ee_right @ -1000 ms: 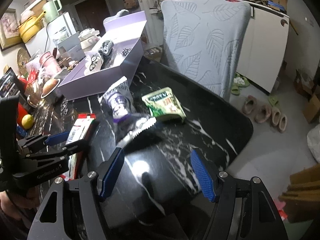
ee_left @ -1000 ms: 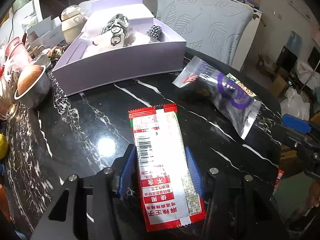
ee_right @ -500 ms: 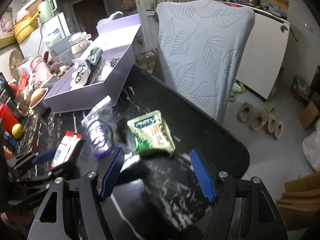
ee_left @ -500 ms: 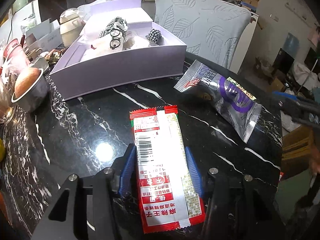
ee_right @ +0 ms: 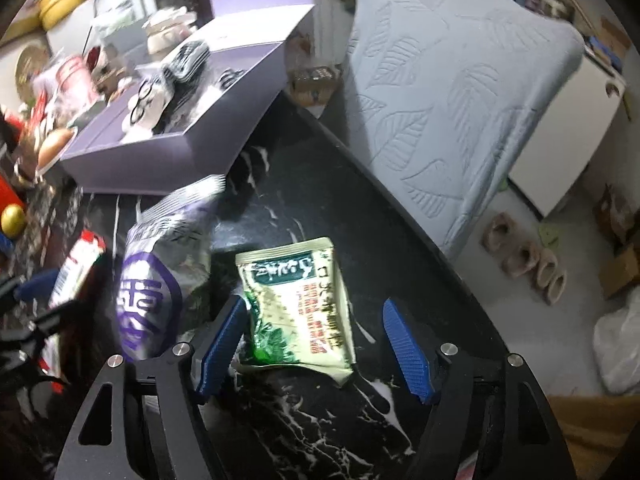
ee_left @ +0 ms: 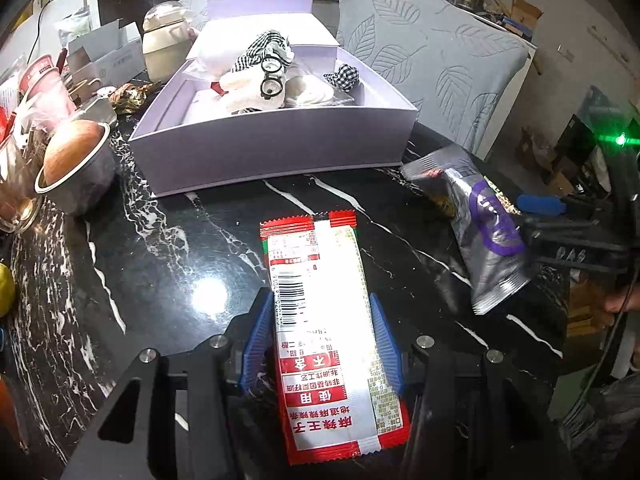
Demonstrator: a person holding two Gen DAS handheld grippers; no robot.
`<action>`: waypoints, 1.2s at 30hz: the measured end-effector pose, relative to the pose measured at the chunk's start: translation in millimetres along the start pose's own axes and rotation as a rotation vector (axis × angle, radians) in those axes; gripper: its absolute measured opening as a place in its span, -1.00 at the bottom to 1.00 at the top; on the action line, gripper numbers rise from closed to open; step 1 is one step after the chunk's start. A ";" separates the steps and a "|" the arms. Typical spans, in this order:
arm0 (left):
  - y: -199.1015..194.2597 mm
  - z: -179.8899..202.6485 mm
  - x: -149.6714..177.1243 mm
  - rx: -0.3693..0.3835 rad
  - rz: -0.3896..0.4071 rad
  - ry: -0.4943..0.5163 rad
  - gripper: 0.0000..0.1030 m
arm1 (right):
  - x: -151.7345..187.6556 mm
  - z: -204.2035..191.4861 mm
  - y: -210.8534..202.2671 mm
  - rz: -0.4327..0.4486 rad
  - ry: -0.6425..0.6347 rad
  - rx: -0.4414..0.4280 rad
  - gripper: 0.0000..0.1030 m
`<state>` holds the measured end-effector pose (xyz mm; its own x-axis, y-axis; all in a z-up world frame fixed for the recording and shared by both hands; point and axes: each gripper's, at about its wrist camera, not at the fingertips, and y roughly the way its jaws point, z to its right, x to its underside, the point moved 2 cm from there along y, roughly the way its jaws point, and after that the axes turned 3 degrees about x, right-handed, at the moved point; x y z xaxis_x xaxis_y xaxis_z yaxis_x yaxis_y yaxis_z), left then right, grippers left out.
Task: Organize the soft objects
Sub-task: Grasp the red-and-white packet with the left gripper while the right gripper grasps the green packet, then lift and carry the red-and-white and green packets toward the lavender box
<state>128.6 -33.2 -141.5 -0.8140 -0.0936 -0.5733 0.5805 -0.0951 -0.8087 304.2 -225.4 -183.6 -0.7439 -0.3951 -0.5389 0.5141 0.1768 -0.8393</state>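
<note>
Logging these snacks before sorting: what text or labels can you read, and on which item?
"麻辣王子": red-and-white packet, upside down in the left wrist view.
"使用": same packet, on a red band.
Its barcode digits and small print: too small to read.
Silver-and-purple packet and green packet: print too blurred to read.

Both wrist views look down, sharing the table (ee_left: 168, 240).

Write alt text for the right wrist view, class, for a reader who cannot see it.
The right hand-held gripper stands open over a green snack packet lying on a black marble table. A silver and purple packet lies to its left. Behind is an open lilac box, and a pale blue leaf-patterned chair cover rises at right.
</note>
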 end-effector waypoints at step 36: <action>-52.1 11.1 39.2 0.039 0.054 0.000 -0.07 | 81.4 -13.4 -68.2 0.102 0.155 -0.006 -0.33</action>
<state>66.7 -43.0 -120.5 -0.7813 -0.0994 -0.6163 0.6242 -0.1284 -0.7706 202.9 -257.5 -171.1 -0.7451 -0.2312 -0.6256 0.5883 0.2142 -0.7798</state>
